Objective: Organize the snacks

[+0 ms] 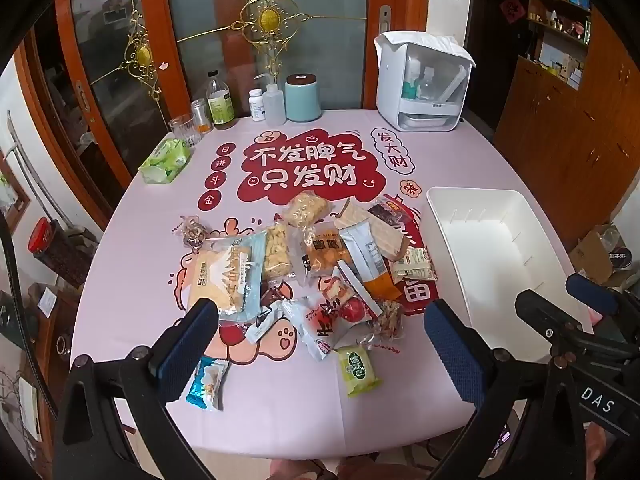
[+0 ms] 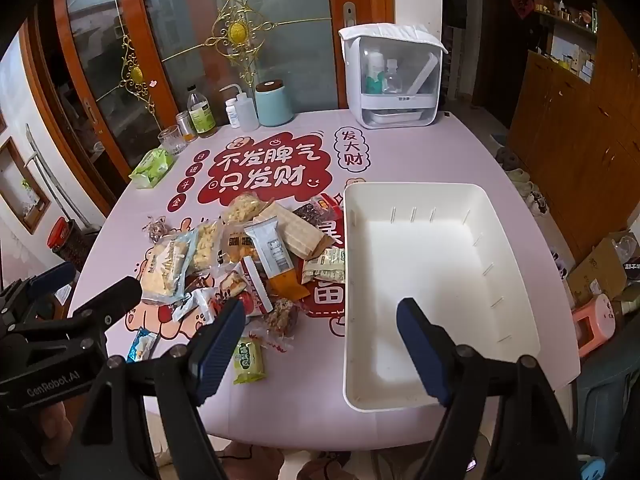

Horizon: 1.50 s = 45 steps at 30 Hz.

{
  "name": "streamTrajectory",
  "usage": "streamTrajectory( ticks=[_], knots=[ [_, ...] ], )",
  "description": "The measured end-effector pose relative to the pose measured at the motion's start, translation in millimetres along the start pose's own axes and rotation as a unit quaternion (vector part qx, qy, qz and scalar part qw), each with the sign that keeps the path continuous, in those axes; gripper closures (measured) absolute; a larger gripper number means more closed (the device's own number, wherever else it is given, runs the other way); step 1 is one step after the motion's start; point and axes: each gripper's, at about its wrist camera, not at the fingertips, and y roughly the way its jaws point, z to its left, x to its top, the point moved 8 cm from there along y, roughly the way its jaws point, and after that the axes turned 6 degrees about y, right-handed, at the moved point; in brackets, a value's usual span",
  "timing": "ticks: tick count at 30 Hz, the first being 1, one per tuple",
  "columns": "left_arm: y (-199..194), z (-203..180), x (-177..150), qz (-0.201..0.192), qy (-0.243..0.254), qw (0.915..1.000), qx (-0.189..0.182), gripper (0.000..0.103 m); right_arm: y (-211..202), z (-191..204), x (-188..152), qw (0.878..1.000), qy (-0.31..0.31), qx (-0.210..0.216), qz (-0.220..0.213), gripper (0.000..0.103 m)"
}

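Observation:
A pile of wrapped snacks (image 1: 312, 264) lies on the pink printed tablecloth (image 1: 280, 420), also in the right wrist view (image 2: 248, 256). A small green packet (image 1: 357, 366) (image 2: 249, 361) and a blue packet (image 1: 206, 384) (image 2: 141, 344) lie apart at the near side. An empty white bin (image 1: 500, 256) (image 2: 432, 280) stands to the right of the pile. My left gripper (image 1: 320, 328) is open and empty above the near side of the pile. My right gripper (image 2: 320, 328) is open and empty over the bin's near left wall.
At the table's back stand a white dispenser box (image 1: 422, 84), a teal canister (image 1: 303, 98), bottles (image 1: 220, 100), a glass (image 1: 184, 130) and a green tissue pack (image 1: 166, 160). Glass doors are behind, wooden cabinets to the right.

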Motion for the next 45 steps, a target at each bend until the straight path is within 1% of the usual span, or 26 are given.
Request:
streamTrajectory(
  ticks=[8, 14, 15, 18, 31, 45],
  knots=[
    [-1, -2, 0, 0.0, 0.0, 1.0, 0.001, 0.001, -4, 0, 1, 1.0, -0.002, 0.001, -0.004, 0.024],
    [0, 4, -10, 0.003, 0.0, 1.0, -0.004, 0.001, -3, 4, 5, 1.0, -0.004, 0.003, -0.009, 0.024],
    [0, 4, -11, 0.002, 0.001, 1.0, -0.004, 0.001, -11, 0, 0, 1.0, -0.002, 0.007, -0.012, 0.024],
    [-2, 5, -12, 0.002, 0.002, 1.0, -0.004, 0.001, -12, -3, 0, 1.0, 0.0, 0.012, -0.013, 0.024],
    [-11, -9, -10, -0.012, 0.01, 0.9999, 0.0, 0.001, -14, -4, 0, 1.0, 0.001, 0.016, -0.018, 0.024],
    [-16, -12, -13, -0.01, 0.003, 0.9999, 0.001, 0.001, -19, -6, 1, 0.999, -0.008, 0.027, -0.024, 0.024]
  ],
)
